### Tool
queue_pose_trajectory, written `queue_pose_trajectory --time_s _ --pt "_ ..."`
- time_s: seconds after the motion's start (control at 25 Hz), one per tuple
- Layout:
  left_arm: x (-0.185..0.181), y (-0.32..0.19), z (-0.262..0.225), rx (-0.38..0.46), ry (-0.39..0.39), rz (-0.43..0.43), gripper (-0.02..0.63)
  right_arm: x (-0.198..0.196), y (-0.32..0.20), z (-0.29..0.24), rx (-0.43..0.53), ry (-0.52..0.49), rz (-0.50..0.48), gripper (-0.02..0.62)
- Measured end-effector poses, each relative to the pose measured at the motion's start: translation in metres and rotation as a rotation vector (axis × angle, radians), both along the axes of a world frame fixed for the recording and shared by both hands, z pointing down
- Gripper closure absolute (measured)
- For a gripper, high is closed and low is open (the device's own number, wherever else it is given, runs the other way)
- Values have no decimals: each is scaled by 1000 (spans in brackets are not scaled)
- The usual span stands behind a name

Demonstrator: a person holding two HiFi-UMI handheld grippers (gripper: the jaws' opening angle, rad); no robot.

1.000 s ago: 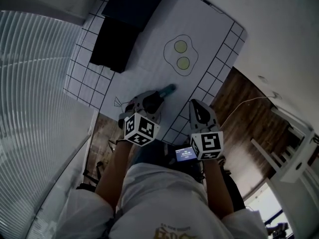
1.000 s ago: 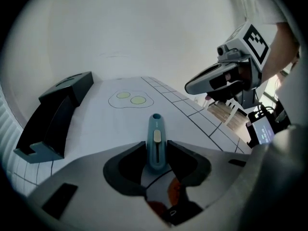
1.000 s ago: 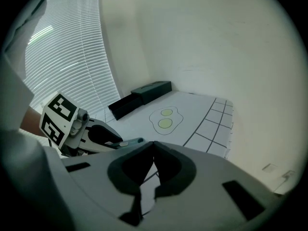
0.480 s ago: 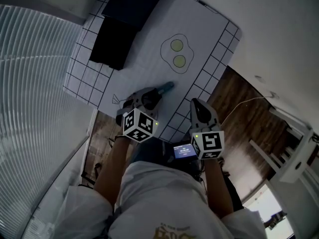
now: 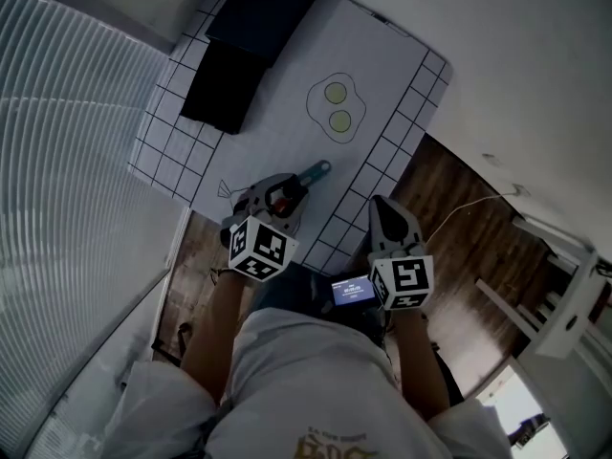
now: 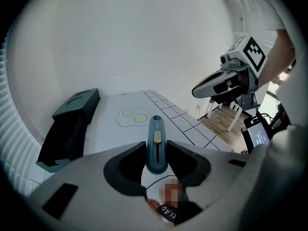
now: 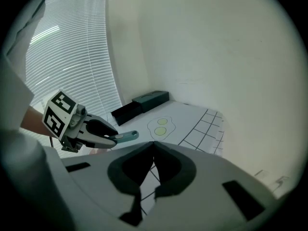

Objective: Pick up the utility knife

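A teal utility knife (image 5: 316, 171) with a pale slider sticks forward out of my left gripper (image 5: 292, 187), above the near edge of the white table mat (image 5: 287, 113). In the left gripper view the knife (image 6: 156, 138) sits between the two dark pads, which press on its handle, so my left gripper (image 6: 156, 154) is shut on it. To the right, my right gripper (image 5: 382, 207) hovers past the table's near corner with nothing in it. In the right gripper view its tips meet, so my right gripper (image 7: 154, 146) is shut; the knife (image 7: 126, 136) shows there at the left.
A fried-egg drawing (image 5: 335, 111) marks the mat's middle. Two dark boxes (image 5: 225, 84) (image 5: 268, 3) stand at its far left. Window blinds (image 5: 67, 161) fill the left side. Wooden floor (image 5: 459, 228) with a white cable lies to the right. A small lit screen (image 5: 352, 291) sits at the person's waist.
My left gripper has risen a little with the knife still in it. The right gripper has also lifted slightly. The head view has shifted a bit.
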State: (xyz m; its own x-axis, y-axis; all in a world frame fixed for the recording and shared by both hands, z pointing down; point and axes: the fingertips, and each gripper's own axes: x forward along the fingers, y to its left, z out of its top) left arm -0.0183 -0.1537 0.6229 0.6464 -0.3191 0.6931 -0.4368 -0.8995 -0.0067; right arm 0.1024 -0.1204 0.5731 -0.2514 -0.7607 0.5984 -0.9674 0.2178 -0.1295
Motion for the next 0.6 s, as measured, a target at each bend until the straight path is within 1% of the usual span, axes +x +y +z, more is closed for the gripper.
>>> queue_pose_trajectory --time_s 0.08,0.16,0.24,0.48,0.6 --pt "-5 1 -5 -12 20 -33 464 2 0 -6 13 -2 4 589" --pt "-9 2 -11 -46 59 -71 465 3 1 -10 23 -9 4 589" --pt "-10 4 -20 -62 90 -89 463 4 2 -13 30 -20 11 589" --pt "-7 3 -55 -19 137 -90 464 3 3 -32 78 -25 13 589" --pt "-1 6 -73 1 156 -74 463 2 3 -42 101 -27 10 589"
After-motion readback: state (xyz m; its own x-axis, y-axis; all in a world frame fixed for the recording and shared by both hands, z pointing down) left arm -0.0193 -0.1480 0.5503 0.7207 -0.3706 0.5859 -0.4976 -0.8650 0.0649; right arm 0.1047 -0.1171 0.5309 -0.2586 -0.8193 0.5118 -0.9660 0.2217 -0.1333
